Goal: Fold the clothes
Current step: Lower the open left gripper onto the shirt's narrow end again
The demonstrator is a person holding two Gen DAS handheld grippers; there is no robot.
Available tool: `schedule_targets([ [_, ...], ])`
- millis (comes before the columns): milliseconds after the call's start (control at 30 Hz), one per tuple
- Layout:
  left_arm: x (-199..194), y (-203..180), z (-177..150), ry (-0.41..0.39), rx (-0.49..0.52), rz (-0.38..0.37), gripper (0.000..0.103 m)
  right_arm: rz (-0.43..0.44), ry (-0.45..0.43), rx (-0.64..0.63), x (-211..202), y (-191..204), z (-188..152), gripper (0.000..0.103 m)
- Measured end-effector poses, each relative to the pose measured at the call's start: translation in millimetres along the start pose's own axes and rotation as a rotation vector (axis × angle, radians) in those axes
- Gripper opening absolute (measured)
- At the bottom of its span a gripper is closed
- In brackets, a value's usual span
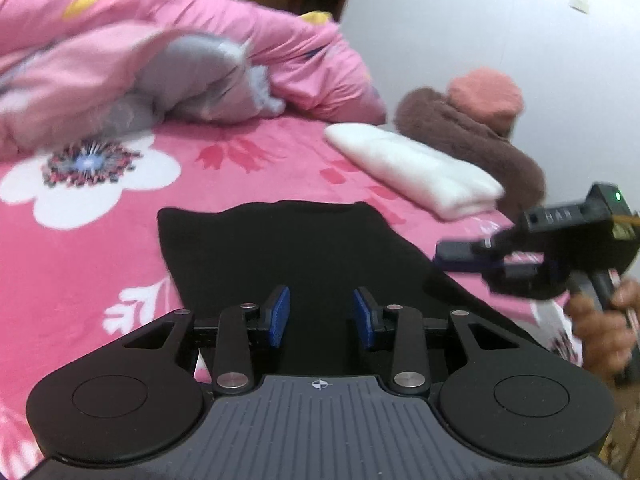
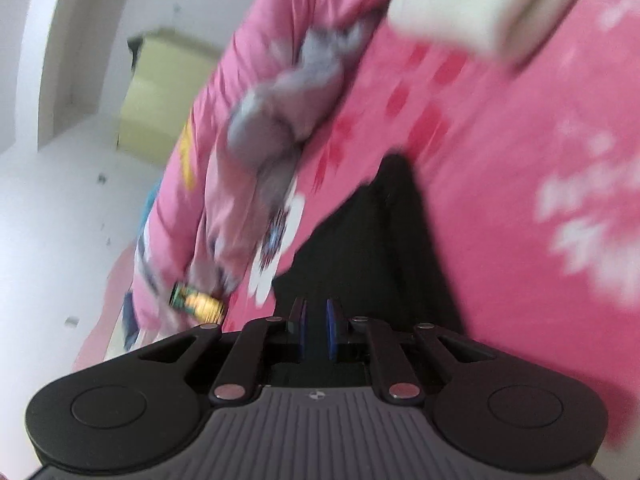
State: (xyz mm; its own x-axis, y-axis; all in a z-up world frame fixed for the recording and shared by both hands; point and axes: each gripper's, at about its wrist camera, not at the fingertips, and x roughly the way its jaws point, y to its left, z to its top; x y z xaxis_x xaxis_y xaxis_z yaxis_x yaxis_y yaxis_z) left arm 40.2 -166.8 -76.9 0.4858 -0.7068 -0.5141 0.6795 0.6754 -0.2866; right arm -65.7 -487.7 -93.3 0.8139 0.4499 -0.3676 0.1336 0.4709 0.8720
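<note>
1. In the left wrist view we see the left gripper (image 1: 321, 316) at the lower centre of the frame, its blue pads (image 1: 279, 314) spread wide with nothing between them.
2. Directly beyond those pads lies the black garment (image 1: 288, 248), spread flat in the middle of the frame on the pink floral bedsheet (image 1: 100, 240); its far edge runs roughly straight across the frame's centre.
3. At the right edge of the same view we see the right gripper (image 1: 456, 254) in side profile, held by a hand (image 1: 600, 328) in the lower right; it sits just beside the garment's right edge.
4. In the right wrist view the right gripper's blue pads (image 2: 331, 328) stand at lower centre, close together with only a thin slit between them; we see no cloth caught there, though the frame is blurred.
5. The black garment fills the centre of that view, just beyond the pads.
6. A folded white cloth (image 1: 412, 168) lies right of centre in the left view, with a brown fuzzy item (image 1: 472, 140) behind it and an orange-pink item (image 1: 486, 94) further back.
7. A rumpled pink quilt (image 1: 120, 48) with a grey cloth (image 1: 200, 76) tucked in it fills the upper left.
</note>
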Motion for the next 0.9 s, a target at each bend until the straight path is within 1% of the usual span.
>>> schedule_targets([
  [33,6,7,0,0.006,-0.028,0.006,0.035,-0.016,0.018,0.011,7,-5,2,0.011],
  [67,8,15,0,0.009,-0.059,0.009,0.035,-0.026,0.024,0.026,10,-11,4,0.008],
  [133,5,29,1,-0.006,-0.112,0.011,0.035,-0.024,-0.011,0.074,1,-26,12,0.006],
  [200,-3,38,3,-0.039,-0.121,0.038,0.035,-0.035,-0.051,0.109,-10,-39,20,0.007],
  [267,-8,45,7,-0.066,-0.124,0.061,0.035,-0.105,-0.098,0.083,-21,-38,25,0.009],
  [333,-9,48,13,-0.081,-0.119,0.073,0.035,-0.104,-0.115,0.086,-26,-36,30,0.009],
  [400,1,48,18,-0.062,-0.124,0.055,0.035,-0.088,-0.122,0.057,-25,-26,33,0.009],
  [467,10,48,23,-0.043,-0.129,0.037,0.035,-0.059,-0.105,0.011,-15,-12,35,0.009],
  [600,30,49,33,-0.006,-0.142,0.009,0.035,-0.016,0.002,-0.019,29,4,38,0.010],
  [667,42,55,31,0.004,-0.167,0.040,0.035,-0.020,0.050,-0.012,50,3,40,0.010],
  [700,44,60,31,-0.006,-0.183,0.043,0.035,-0.026,0.065,0.002,59,-2,43,0.010],
  [733,45,64,31,-0.015,-0.199,0.044,0.036,-0.033,0.068,0.025,65,-8,47,0.008],
  [800,47,73,32,-0.029,-0.230,0.034,0.036,-0.020,0.049,0.064,68,-19,56,0.007],
  [900,53,80,36,-0.035,-0.250,0.023,0.036,-0.032,-0.022,0.097,63,-30,72,0.008],
])
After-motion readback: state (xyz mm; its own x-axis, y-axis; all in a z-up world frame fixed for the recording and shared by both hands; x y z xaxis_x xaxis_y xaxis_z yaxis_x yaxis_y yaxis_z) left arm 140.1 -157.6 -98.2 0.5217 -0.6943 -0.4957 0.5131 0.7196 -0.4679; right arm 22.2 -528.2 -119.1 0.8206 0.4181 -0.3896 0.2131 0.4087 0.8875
